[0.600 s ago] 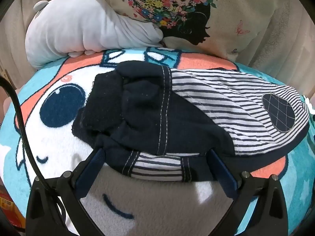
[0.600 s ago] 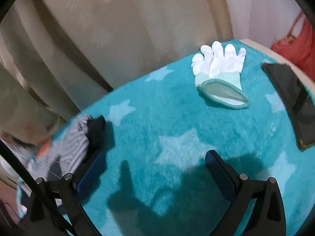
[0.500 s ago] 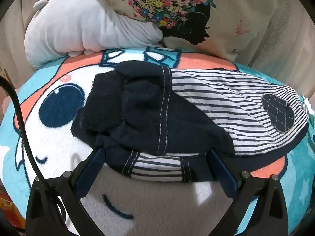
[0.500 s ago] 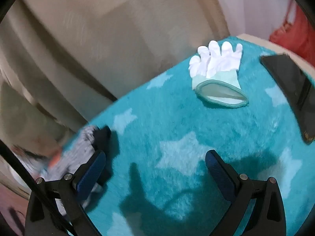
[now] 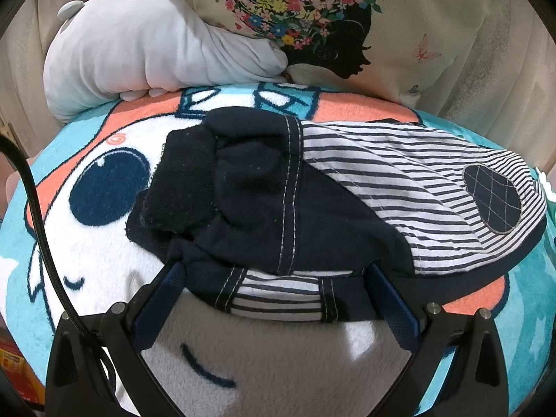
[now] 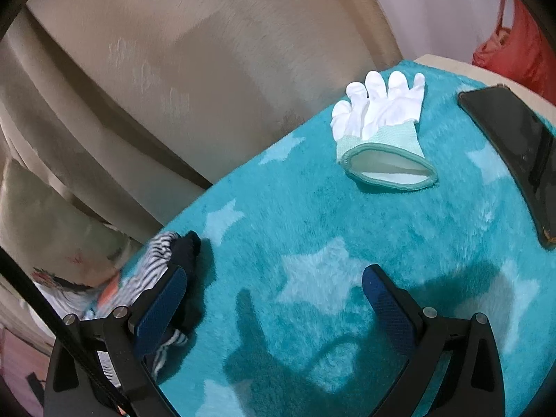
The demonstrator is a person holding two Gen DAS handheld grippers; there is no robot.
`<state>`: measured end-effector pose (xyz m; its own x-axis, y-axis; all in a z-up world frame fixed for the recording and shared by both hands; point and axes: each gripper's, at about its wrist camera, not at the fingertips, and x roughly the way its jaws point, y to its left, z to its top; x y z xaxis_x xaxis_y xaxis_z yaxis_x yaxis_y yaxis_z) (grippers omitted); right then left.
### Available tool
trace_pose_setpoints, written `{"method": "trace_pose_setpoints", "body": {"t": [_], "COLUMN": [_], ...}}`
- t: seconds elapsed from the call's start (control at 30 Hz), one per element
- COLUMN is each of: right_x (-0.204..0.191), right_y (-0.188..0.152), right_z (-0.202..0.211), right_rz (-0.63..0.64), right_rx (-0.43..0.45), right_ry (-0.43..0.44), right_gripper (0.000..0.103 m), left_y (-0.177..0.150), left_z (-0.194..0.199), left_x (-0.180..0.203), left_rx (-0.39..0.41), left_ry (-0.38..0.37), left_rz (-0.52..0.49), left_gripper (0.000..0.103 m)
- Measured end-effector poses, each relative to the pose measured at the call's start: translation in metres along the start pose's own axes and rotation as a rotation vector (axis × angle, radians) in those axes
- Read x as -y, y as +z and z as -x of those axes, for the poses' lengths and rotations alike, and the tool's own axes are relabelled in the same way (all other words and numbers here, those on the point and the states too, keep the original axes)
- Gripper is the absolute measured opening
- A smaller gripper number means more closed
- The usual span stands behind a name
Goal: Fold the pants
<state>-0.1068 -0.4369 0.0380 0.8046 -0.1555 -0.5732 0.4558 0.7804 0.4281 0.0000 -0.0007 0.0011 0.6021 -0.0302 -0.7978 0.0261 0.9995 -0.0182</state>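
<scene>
One pair of small pants point(image 5: 312, 201), soft, light and limp, lies bunched mid-blanket point(image 5: 87, 250); left gripper point(image 5: 278, 288) and right gripper point(image 6: 274, 292) both spread, holding nothing; grip waistband edge nearest left jaws.

No words, numbers or brand names can be read anywhere. The blanket point(image 5: 104, 312) shows blue-outlined shapes by its far edge, just behind the pants point(image 5: 312, 201), which may be letters, but the pants cover most of them. A box point(image 5: 14, 361) at the blanket's near left corner carries print too small to read.
</scene>
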Motion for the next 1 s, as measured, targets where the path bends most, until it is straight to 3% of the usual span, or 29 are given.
{"method": "trace_pose_setpoints", "body": {"t": [0.17,0.33,0.43,0.5,0.57,0.67,0.8,0.87,0.93,1.0], "right_x": [-0.023,-0.016,-0.019,-0.024,-0.038,-0.074,-0.116,-0.134,-0.147,-0.157], "right_y": [0.000,0.001,0.001,-0.003,-0.008,-0.013,-0.005,0.000,0.005,0.005], "right_z": [-0.012,-0.012,-0.010,-0.003,0.015,0.041,0.064,0.062,0.047,0.031], "right_rz": [0.046,0.048,0.061,0.079,0.140,0.245,0.344,0.377,0.409,0.430], "right_rx": [0.004,0.030,0.025,0.051,0.101,0.159,0.198,0.163,0.065,-0.007], "right_ry": [-0.059,-0.034,-0.040,-0.039,-0.044,-0.076,-0.027,0.019,0.037,0.060], "right_gripper": [0.102,0.102,0.102,0.100,0.100,0.100,0.100,0.100,0.100,0.100], "left_y": [0.001,0.001,0.001,0.000,0.000,0.007,0.030,0.044,0.059,0.067], "left_z": [-0.001,0.000,0.004,0.014,0.031,0.063,0.091,0.091,0.083,0.072], "left_x": [0.000,-0.002,-0.008,-0.013,-0.019,-0.034,-0.048,-0.047,-0.044,-0.040], "left_rx": [-0.001,0.005,0.021,0.047,0.086,0.167,0.209,0.188,0.151,0.111], "left_ry": [0.008,0.005,-0.033,-0.071,-0.092,-0.141,-0.201,-0.225,-0.248,-0.228], "left_rz": [0.005,0.001,0.002,-0.003,-0.019,-0.006,-0.020,-0.035,-0.058,-0.065], "left_gripper": [0.103,0.103,0.102,0.086,0.080,0.080,0.082,0.082,0.082,0.082]}}
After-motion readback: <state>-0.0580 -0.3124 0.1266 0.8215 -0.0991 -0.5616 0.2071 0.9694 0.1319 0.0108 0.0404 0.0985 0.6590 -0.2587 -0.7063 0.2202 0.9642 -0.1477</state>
